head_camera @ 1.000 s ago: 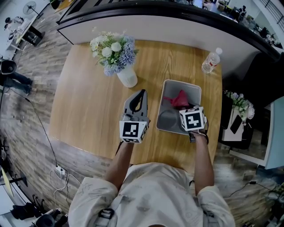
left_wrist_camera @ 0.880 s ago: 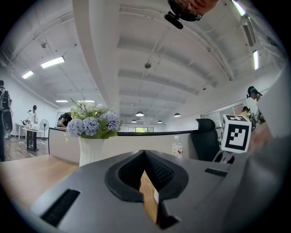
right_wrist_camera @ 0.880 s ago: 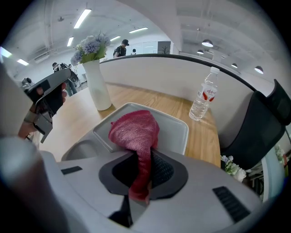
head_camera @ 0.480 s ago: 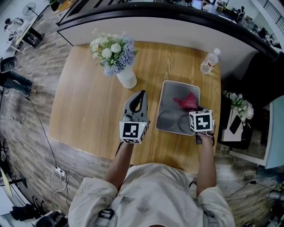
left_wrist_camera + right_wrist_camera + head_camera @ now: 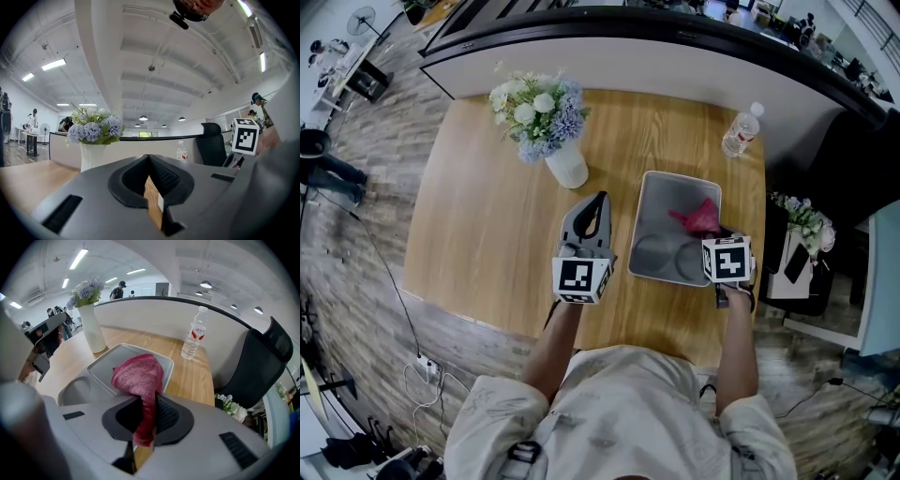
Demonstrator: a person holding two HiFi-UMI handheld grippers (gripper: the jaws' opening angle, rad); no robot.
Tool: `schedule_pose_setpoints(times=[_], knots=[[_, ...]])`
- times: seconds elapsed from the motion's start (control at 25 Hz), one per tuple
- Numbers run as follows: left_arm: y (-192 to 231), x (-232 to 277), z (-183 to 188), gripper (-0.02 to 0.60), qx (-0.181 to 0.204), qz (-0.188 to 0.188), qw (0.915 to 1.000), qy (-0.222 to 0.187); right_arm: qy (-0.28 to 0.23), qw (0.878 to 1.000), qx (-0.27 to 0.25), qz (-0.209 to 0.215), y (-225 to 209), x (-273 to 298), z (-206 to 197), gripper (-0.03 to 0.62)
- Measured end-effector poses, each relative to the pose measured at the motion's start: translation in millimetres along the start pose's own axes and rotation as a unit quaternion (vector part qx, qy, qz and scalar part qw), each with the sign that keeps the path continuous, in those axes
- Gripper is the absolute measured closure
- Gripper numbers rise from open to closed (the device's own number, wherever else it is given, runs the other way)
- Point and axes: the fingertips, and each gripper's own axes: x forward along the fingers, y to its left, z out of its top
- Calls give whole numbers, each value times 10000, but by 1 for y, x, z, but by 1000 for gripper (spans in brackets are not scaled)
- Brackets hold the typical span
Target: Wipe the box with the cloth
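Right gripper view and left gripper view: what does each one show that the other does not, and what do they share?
Only the right gripper view: the red cloth pinched in the right claw, and the grey box behind it. Only the left gripper view: the left claw, shut on nothing, and the right gripper's marker cube. Both: the vase of flowers, the water bottle and the wooden table.

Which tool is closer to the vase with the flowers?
Left. The left tool lies just beside the vase; the right tool, holding the cloth, is at the box's far side.
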Motion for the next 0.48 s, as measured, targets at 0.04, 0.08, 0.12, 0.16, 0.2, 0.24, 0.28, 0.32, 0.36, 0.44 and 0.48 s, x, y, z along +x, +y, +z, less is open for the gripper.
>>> schedule_pose_setpoints(times=[0.04,0.08,0.12,0.16,0.2,0.24,0.28,0.32,0.36,0.44,0.48], knots=[[0,0,0,572,1,-5,10000,-5,-3,10000,13,-1,0,0,0,531],[0,1,0,572,2,-9,10000,-7,-2,10000,14,-2,0,0,0,531],[0,1,0,572,4,-11,10000,-8,3,10000,5,-5,0,1,0,531],[0,1,0,572,3,-11,10000,-9,10,10000,-7,-8,0,1,0,531],[0,0,0,572,2,-9,10000,-10,14,10000,-15,-9,0,1,0,531],[1,0,1,572,2,-7,10000,-13,14,10000,-15,-8,0,1,0,531],[1,0,1,572,3,-3,10000,-17,11,10000,-11,-7,0,1,0,531],[1,0,2,572,5,1,10000,-24,9,10000,-9,-8,0,1,0,531],[2,0,2,572,7,6,10000,-29,9,10000,-10,-12,0,1,0,531],[3,-1,2,572,5,11,10000,-31,13,10000,-16,-29,0,1,0,531],[3,-1,2,572,4,11,10000,-31,12,10000,-18,-39,0,1,0,531]])
